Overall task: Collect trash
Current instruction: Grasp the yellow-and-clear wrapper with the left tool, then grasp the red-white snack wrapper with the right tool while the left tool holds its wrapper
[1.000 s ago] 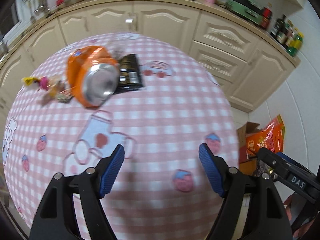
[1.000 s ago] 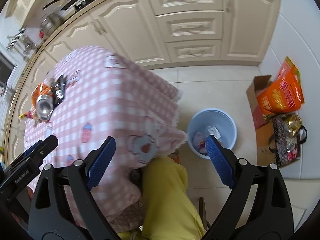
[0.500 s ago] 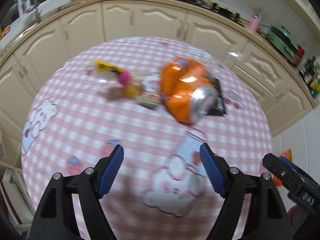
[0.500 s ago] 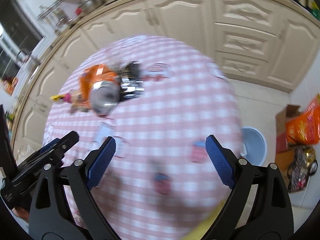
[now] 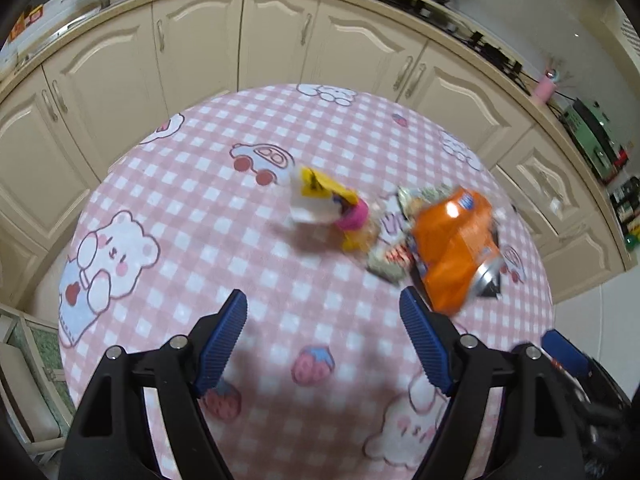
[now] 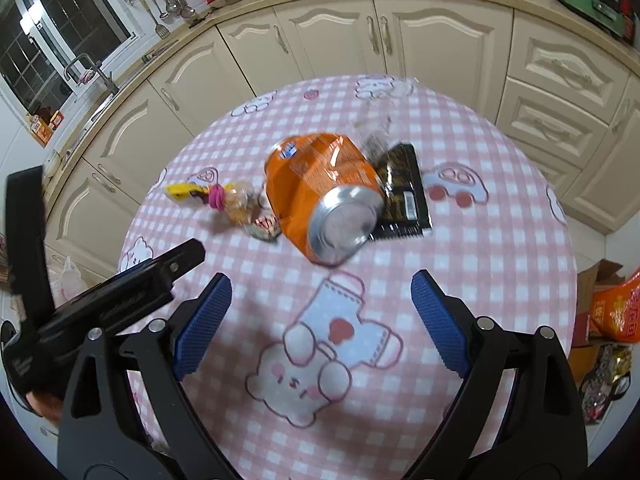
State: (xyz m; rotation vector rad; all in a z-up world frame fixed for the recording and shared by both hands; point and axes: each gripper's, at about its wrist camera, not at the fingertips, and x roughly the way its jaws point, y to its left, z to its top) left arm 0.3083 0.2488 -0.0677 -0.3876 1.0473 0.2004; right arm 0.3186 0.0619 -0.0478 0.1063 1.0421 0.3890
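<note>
Orange crushed can (image 6: 320, 196), lying sideways, silver base showing

A pink-checked table (image 6: 500, 216) bears an orange can (image 6: 320, 192), black wrapper (image 6: 404, 196), small wrappers (image 6: 224, 198).

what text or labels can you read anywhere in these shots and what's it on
Nothing reads clearly in either view.
Orange can: a small blue-and-white label patch and fine print, too blurred to read.
Black wrapper: gold print and a barcode, illegible.
Small red-and-white packet: red marks, too small to read.
Orange bag on the floor: yellow characters, too blurred to read.
Yellow wrapper: dark marks, blurred.
</note>
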